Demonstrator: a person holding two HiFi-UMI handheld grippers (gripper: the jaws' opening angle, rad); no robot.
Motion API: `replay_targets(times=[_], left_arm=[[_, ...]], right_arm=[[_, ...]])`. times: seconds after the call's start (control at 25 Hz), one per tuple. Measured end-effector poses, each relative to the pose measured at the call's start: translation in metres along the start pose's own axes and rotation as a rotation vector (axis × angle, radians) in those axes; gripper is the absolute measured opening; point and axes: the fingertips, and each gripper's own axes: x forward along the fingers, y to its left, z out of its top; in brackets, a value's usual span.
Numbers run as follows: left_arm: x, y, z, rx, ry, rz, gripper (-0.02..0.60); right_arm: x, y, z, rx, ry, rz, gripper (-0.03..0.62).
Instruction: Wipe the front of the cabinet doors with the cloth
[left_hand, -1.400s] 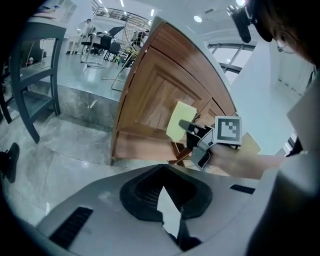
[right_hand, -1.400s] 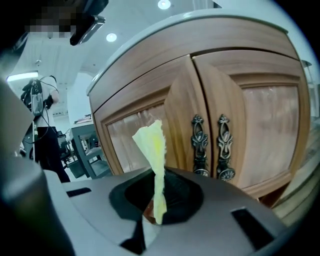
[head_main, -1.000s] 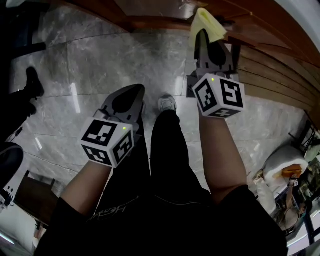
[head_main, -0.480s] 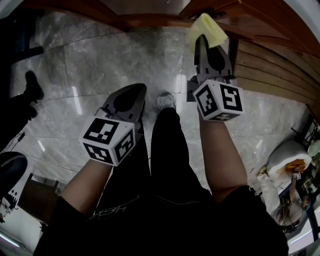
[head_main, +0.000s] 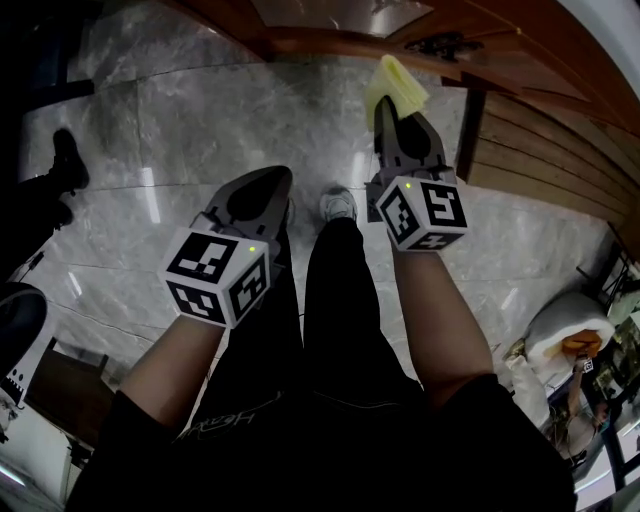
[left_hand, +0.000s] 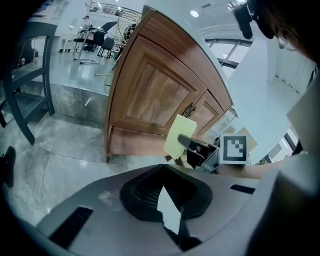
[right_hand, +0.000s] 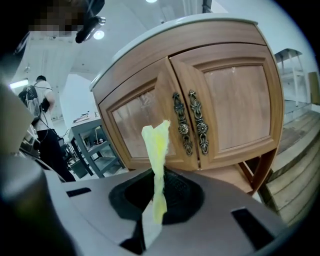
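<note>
Yellow cloth (right_hand: 157, 150) stands pinched edge-on between the clenched jaws of the right gripper (right_hand: 154, 205). Its free end points up at the cabinet doors (right_hand: 235, 105), near their handles (right_hand: 190, 122) but apart from the wood, likely so the loose flap meets the panel first. The left gripper (left_hand: 172, 210), closed on nothing, hangs low over the floor (head_main: 200, 110), out of the way.
</note>
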Motion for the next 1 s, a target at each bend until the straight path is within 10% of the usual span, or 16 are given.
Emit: replay_targets(times=[1.0], left_arm=[[-0.089,0.124,-0.022,-0.226,-0.13,0.174,0.006]], right_arm=[[0.109,0.168,-0.031,-0.17,0.144,0.273,0.041]])
